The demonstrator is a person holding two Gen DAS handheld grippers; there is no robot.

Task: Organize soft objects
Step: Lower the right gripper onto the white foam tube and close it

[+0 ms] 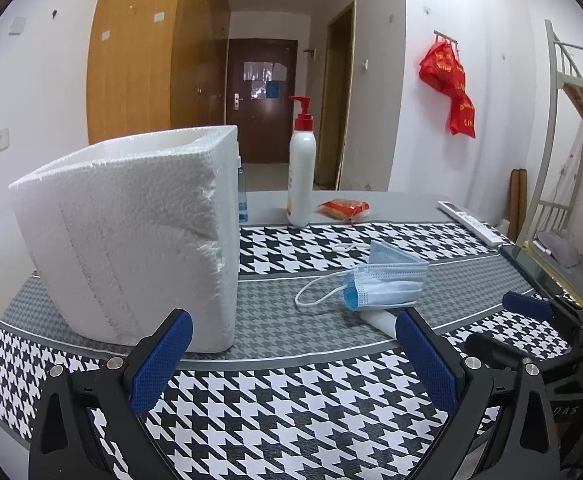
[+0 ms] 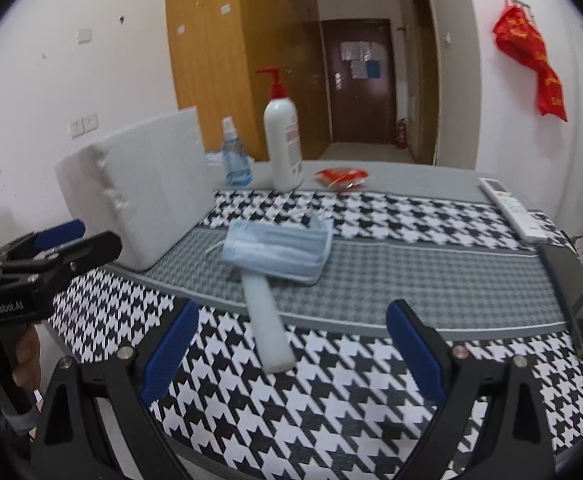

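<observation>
A blue surgical mask [image 1: 387, 282] [image 2: 279, 249] lies on the houndstooth table mat, its far end resting on a white foam stick [image 2: 269, 322] [image 1: 379, 321]. A white foam box [image 1: 131, 240] [image 2: 139, 188] stands at the left. My left gripper [image 1: 291, 356] is open and empty, low over the mat, just in front of the box corner and the mask. My right gripper [image 2: 291, 344] is open and empty, with the near end of the foam stick between its fingers. The right gripper also shows in the left wrist view [image 1: 531, 320], and the left gripper in the right wrist view [image 2: 51, 248].
A white pump bottle [image 1: 301, 172] [image 2: 283, 140], a small blue spray bottle [image 2: 235, 156] and a red packet [image 1: 343, 208] [image 2: 341, 178] stand at the back. A white remote [image 1: 471, 222] [image 2: 511, 208] and a dark phone [image 2: 579, 300] lie at the right edge.
</observation>
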